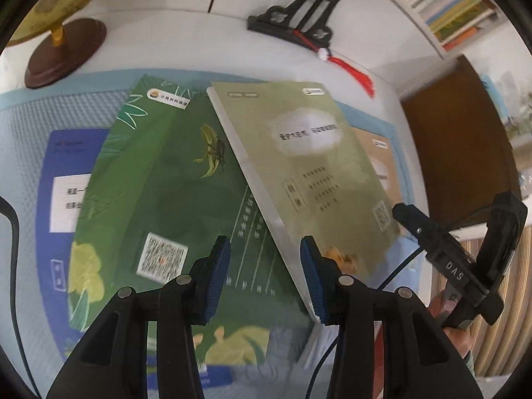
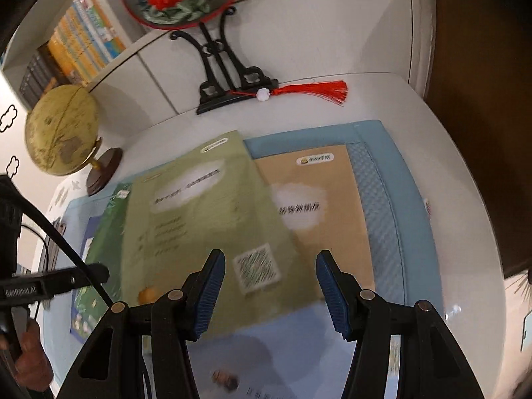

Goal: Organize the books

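Both the left gripper (image 1: 266,276) and right gripper (image 2: 270,294) are being held with fingers part-open and empty above overlapping books: dark green book (image 1: 159,179), olive book (image 1: 309,173), tan book (image 2: 326,206).

An olive book (image 1: 309,166) overlaps a dark green book (image 1: 159,193) at centre frame. The left gripper (image 1: 266,276) hangs open at the bottom, empty.
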`<action>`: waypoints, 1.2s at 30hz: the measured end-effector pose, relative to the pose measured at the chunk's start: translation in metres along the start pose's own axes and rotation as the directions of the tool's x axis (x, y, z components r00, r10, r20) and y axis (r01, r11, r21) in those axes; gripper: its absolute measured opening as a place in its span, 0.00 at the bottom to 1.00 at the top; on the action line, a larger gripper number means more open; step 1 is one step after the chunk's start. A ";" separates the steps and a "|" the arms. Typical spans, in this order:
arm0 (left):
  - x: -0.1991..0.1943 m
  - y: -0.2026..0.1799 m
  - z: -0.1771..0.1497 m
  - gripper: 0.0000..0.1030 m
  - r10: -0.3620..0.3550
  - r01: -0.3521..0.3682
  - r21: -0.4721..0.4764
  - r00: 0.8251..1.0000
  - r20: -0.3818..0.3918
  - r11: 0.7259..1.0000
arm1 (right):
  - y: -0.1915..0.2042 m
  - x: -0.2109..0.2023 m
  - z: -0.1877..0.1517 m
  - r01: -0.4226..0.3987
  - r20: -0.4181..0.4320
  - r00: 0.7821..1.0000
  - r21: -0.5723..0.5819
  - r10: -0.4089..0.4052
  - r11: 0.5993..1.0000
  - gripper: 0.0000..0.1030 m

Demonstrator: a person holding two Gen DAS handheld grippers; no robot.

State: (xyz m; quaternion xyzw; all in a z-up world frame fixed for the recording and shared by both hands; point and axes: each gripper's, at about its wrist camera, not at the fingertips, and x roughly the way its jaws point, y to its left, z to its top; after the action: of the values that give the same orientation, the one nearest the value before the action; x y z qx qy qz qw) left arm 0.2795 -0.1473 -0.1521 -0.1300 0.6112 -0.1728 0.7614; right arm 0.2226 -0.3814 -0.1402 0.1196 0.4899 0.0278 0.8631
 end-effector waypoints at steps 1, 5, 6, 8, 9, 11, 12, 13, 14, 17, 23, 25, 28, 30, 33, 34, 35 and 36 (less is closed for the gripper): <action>0.006 0.000 0.002 0.40 0.000 0.000 -0.007 1.000 -0.008 1.000 | -0.004 0.005 0.004 -0.002 -0.007 1.000 0.007 0.002 1.000 0.54; 0.012 -0.005 0.006 0.40 -0.010 0.010 0.000 1.000 0.006 1.000 | -0.014 0.027 0.011 -0.078 -0.066 0.995 0.050 0.081 0.996 0.54; 0.013 -0.007 0.008 0.40 -0.015 0.015 0.007 1.000 0.007 1.000 | -0.011 0.027 0.012 -0.086 -0.056 0.995 0.033 0.088 0.996 0.54; 0.016 -0.010 0.010 0.40 -0.026 0.026 0.019 1.000 0.004 0.999 | -0.002 0.029 0.011 -0.104 -0.072 0.992 0.000 0.104 0.995 0.55; 0.017 -0.011 0.010 0.43 -0.031 0.031 0.025 1.000 0.000 0.999 | 0.002 0.030 0.011 -0.108 -0.079 0.991 -0.010 0.107 0.994 0.55; 0.017 -0.013 0.012 0.47 0.018 -0.020 0.045 0.999 0.028 0.999 | 0.005 0.031 0.009 -0.176 -0.103 0.979 0.011 0.176 0.984 0.56; 0.015 -0.012 0.011 0.47 0.049 -0.051 0.058 0.998 0.039 0.997 | 0.006 0.032 0.008 -0.206 -0.114 0.972 0.026 0.207 0.978 0.56; 0.014 -0.010 0.010 0.47 0.049 -0.051 0.066 0.998 0.035 0.997 | 0.007 0.032 0.006 -0.240 -0.125 0.962 0.050 0.245 0.969 0.56; 0.012 -0.006 0.008 0.47 0.044 -0.045 0.064 0.999 0.030 0.997 | 0.008 0.030 0.005 -0.248 -0.124 0.959 0.061 0.254 0.967 0.56; 0.001 0.007 -0.004 0.48 0.061 -0.062 0.069 0.998 0.026 0.996 | 0.012 0.024 -0.001 -0.325 -0.127 0.933 0.100 0.336 0.941 0.56; -0.026 0.042 -0.046 0.48 0.059 -0.059 0.034 0.998 0.017 0.998 | 0.038 -0.010 -0.036 -0.507 -0.141 0.842 0.128 0.522 0.852 0.56; -0.028 0.055 -0.063 0.47 -0.026 0.026 -0.003 1.000 -0.009 1.000 | 0.045 -0.014 -0.050 -0.604 -0.140 0.767 0.175 0.627 0.778 0.56; -0.033 0.063 -0.085 0.47 -0.077 0.076 -0.041 0.997 -0.005 0.996 | 0.059 -0.004 -0.067 -0.623 -0.165 0.731 0.235 0.662 0.746 0.54; -0.035 0.062 -0.096 0.47 -0.064 0.064 -0.038 0.998 -0.001 0.997 | 0.073 -0.010 -0.071 -0.611 -0.178 0.745 0.202 0.643 0.765 0.53; -0.043 0.063 -0.113 0.47 -0.073 0.074 -0.048 0.997 0.015 0.996 | 0.098 -0.038 -0.071 -0.628 -0.172 0.754 0.092 0.633 0.773 0.53; -0.047 0.063 -0.117 0.47 -0.077 0.078 -0.049 0.997 0.024 0.996 | 0.108 -0.048 -0.070 -0.631 -0.174 0.759 0.045 0.628 0.775 0.53; -0.051 0.064 -0.121 0.47 -0.074 0.075 -0.048 0.997 0.033 0.996 | 0.121 -0.060 -0.070 -0.630 -0.182 0.765 -0.013 0.618 0.776 0.53; -0.056 0.064 -0.125 0.47 -0.066 0.068 -0.049 0.997 0.043 0.996 | 0.133 -0.070 -0.072 -0.628 -0.191 0.770 -0.066 0.608 0.775 0.53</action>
State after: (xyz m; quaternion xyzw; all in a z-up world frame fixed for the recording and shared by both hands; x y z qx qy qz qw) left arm 0.1533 -0.0637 -0.1562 -0.1731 0.5947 -0.1799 0.7642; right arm 0.1340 -0.2513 -0.0856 0.2168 0.4873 0.3508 0.7697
